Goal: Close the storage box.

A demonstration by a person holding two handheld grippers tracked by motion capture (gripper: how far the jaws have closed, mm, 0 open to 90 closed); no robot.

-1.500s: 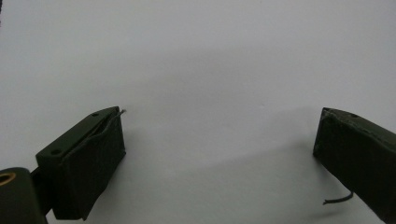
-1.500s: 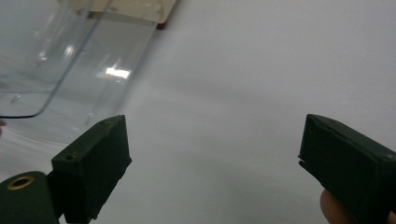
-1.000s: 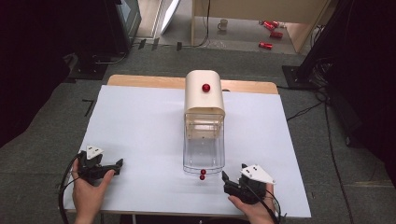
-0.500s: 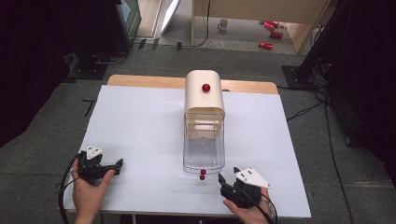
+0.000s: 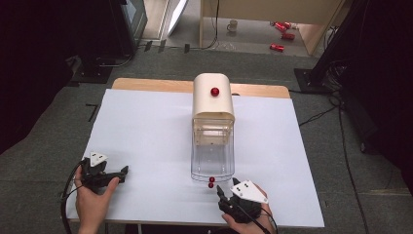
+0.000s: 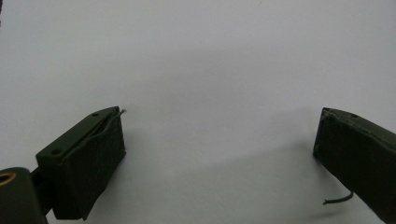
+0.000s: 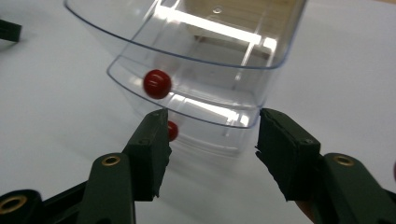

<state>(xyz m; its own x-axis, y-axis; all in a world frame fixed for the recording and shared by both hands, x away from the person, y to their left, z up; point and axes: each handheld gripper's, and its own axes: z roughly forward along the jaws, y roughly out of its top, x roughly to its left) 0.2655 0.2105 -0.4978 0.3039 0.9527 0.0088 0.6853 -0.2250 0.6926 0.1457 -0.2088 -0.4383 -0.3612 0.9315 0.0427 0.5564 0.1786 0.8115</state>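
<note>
A cream box [image 5: 213, 97] with a red knob [image 5: 215, 91] on top stands mid-table, and a clear drawer [image 5: 213, 156] sticks out of its near side. A small red knob [image 5: 211, 181] sits on the drawer's front. My right gripper [image 5: 220, 191] points at that front from just below it. In the right gripper view its jaws [image 7: 212, 140] stand part open and have just been closing, with nothing between the pads. The clear drawer [image 7: 201, 70] lies just past the tips, its red knob [image 7: 157, 84] above the left one. My left gripper [image 5: 124, 170] rests wide open [image 6: 219, 144] on the white tabletop.
The white tabletop [image 5: 146, 126] spreads wide on both sides of the box. A wooden strip [image 5: 156, 85] runs along the table's far edge. Cables and red cans [image 5: 282, 29] lie on the floor beyond.
My right hand has slid left along the near edge, from right of the drawer to just below its red knob. The left hand has stayed put.
</note>
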